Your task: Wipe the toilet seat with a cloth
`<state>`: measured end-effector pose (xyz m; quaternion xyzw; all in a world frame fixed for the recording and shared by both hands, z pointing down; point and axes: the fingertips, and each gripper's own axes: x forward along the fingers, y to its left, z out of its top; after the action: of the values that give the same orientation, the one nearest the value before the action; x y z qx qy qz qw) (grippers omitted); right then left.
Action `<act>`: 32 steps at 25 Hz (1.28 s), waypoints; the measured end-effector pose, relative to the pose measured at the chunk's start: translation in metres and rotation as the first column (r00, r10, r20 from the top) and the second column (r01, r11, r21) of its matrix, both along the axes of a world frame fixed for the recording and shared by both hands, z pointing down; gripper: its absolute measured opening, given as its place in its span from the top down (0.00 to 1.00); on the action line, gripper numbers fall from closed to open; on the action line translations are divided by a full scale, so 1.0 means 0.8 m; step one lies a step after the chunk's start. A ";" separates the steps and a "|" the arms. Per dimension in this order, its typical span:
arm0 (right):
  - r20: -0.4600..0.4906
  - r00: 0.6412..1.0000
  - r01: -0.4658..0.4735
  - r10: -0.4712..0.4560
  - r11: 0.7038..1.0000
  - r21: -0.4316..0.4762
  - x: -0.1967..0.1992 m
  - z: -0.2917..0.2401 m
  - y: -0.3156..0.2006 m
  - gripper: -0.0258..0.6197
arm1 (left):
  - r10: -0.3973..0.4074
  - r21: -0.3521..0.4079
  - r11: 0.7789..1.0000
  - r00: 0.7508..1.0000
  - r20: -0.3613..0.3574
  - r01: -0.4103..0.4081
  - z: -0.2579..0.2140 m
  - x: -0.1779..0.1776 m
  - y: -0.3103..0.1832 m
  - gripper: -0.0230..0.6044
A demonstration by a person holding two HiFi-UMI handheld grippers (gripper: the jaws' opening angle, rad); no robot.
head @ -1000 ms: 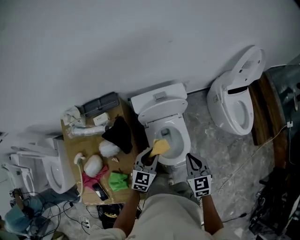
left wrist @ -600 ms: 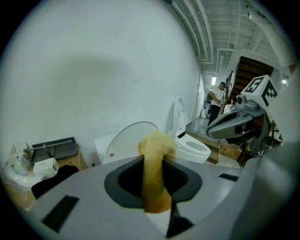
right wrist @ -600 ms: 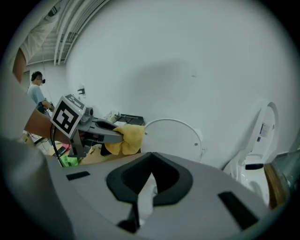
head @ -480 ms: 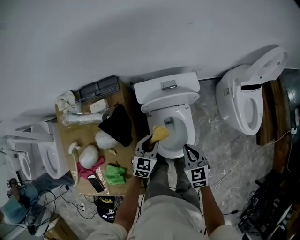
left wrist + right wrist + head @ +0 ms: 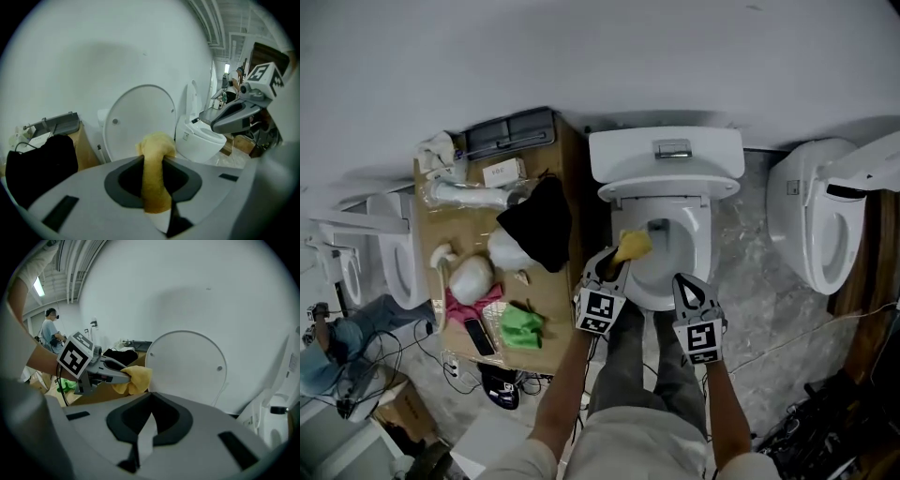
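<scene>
Left gripper [image 5: 614, 263]: fingers pinched on cloth [image 5: 634, 246]
Right gripper [image 5: 687, 289]: fingers together, empty
Change: cloth carried forward over toilet seat [image 5: 706, 242] — wipe underway

brown table [image 5: 548, 302] | on it: grey tray [image 5: 511, 131], black cloth [image 5: 539, 234], pink cloth [image 5: 461, 307], phone [image 5: 478, 336], green cloth [image 5: 521, 328]

Both grippers out front, left one loaded, right one empty.
Left gripper [image 5: 612, 265] reaches forward and a touch higher, jaws pinched tight on a yellow cloth [image 5: 632, 246] that bunches out past the tips. Right gripper [image 5: 683, 283] sits level beside it, slightly apart, jaws pressed together with nothing between them. Both bare forearms, left [image 5: 566, 386] and right [image 5: 723, 412], run straight ahead from the body, roughly parallel, marker cubes facing up.
</scene>
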<state>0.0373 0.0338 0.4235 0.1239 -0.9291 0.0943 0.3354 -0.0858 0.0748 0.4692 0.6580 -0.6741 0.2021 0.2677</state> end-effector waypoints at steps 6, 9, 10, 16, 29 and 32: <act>0.018 0.997 0.078 -0.077 0.996 -0.035 -0.005 0.056 -0.001 0.95 | -0.037 -0.043 0.998 0.999 0.035 0.039 0.070 -0.006 0.002 0.81; 0.022 0.993 0.113 -0.112 0.992 -0.055 -0.003 0.083 -0.001 0.95 | -0.090 -0.058 0.994 0.995 0.034 0.092 0.098 -0.007 0.010 0.81; 0.022 0.992 0.123 -0.122 0.991 -0.060 -0.002 0.091 -0.001 0.95 | -0.106 -0.063 0.992 0.994 0.034 0.108 0.107 -0.007 0.013 0.81; 0.025 0.979 0.203 -0.201 0.976 -0.074 -0.003 0.133 -0.001 0.95 | -0.163 -0.104 0.981 0.986 0.044 0.166 0.161 -0.015 0.034 0.81; 0.016 0.959 0.282 -0.282 0.956 -0.084 0.009 0.213 -0.007 0.95 | -0.156 -0.170 0.972 0.985 0.070 0.166 0.268 -0.020 0.039 0.81; 0.008 0.960 0.279 -0.279 0.956 -0.085 0.015 0.222 -0.012 0.95 | -0.165 -0.182 0.968 0.984 0.061 0.174 0.287 -0.022 0.038 0.81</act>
<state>0.0497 0.0244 0.6010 -0.0227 -0.9318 0.0852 0.3522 -0.1030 0.1052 0.6987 0.5653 -0.7117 0.2557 0.3293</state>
